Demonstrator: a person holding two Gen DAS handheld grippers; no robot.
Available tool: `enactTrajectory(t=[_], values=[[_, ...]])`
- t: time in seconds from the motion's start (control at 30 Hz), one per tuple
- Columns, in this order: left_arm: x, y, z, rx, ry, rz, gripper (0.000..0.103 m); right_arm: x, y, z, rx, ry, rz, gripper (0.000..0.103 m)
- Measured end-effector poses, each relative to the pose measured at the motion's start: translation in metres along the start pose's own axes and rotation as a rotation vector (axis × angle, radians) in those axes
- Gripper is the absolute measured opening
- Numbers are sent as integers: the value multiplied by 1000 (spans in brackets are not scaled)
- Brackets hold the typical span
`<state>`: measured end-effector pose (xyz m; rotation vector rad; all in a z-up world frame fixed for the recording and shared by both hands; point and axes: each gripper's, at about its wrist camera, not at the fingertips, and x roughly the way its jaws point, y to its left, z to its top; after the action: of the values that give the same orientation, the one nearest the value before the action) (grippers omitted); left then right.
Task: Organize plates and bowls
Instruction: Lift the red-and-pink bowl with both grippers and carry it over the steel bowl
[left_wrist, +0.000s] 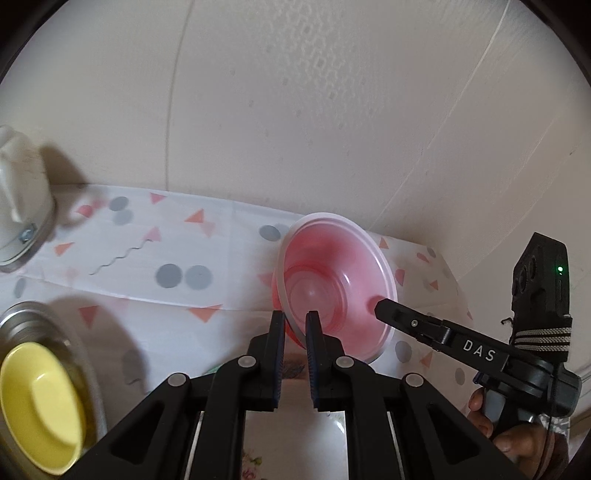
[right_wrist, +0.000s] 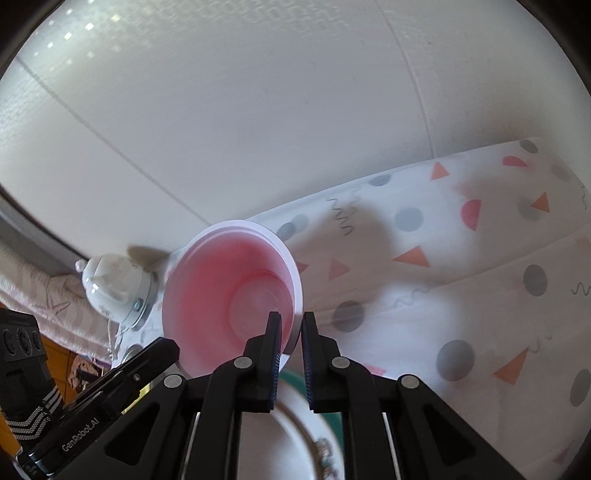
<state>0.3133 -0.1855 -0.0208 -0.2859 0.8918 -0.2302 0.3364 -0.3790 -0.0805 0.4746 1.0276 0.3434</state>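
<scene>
At the far left of the left wrist view, a white domed fixture (left_wrist: 18, 195) on a metal base is seen at the edge of the patterned tablecloth (left_wrist: 147, 295), and below it a yellow bowl (left_wrist: 40, 406) is nested in a stack of metal plates (left_wrist: 22, 317). Further right, at the middle of that view, the left gripper (left_wrist: 295, 325) is clamped on the near rim of the pink bowl (left_wrist: 332, 280), with the rim pinched between its two pads. The bowl is held tilted, its opening turned toward the cameras, above the tablecloth and in front of the pale wall (left_wrist: 295, 110). To the right of the bowl, the right gripper (left_wrist: 380, 306) is seen reaching in from the side, its tip lying against the far side of the same bowl, and a person's hand (left_wrist: 509, 432) is wrapped round its handle at the lower right. In the right wrist view, the left gripper (right_wrist: 162, 350) is seen at the lower left against the bowl's rim, with the white domed fixture (right_wrist: 110, 291) behind it. At the centre, the right gripper (right_wrist: 291, 328) is closed on the rim of the pink bowl (right_wrist: 229, 291), the thin rim being caught between its pads. Beneath the fingers, a white plate with a floral print (right_wrist: 295, 443) is partly visible, and a green rim is glimpsed just beyond it. To the right, the tablecloth (right_wrist: 461, 277), printed with grey dots and orange triangles, is spread toward the wall (right_wrist: 258, 110).
</scene>
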Motion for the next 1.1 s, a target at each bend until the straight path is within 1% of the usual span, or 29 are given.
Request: enactTrajectory(t=[0.53, 0.77, 0.87, 1.1], values=[[-52, 28, -33, -83, -82, 53, 11, 3, 43, -24, -118, 42, 68, 11], [-71, 41, -45, -99, -109, 80, 11, 10, 63, -38, -162, 72, 87, 11], [-78, 49, -51, -100, -110, 76, 11, 9, 71, -46, -167, 70, 89, 11], [-98, 83, -65, -105, -81, 50, 11, 14, 100, -73, -165, 77, 95, 11]])
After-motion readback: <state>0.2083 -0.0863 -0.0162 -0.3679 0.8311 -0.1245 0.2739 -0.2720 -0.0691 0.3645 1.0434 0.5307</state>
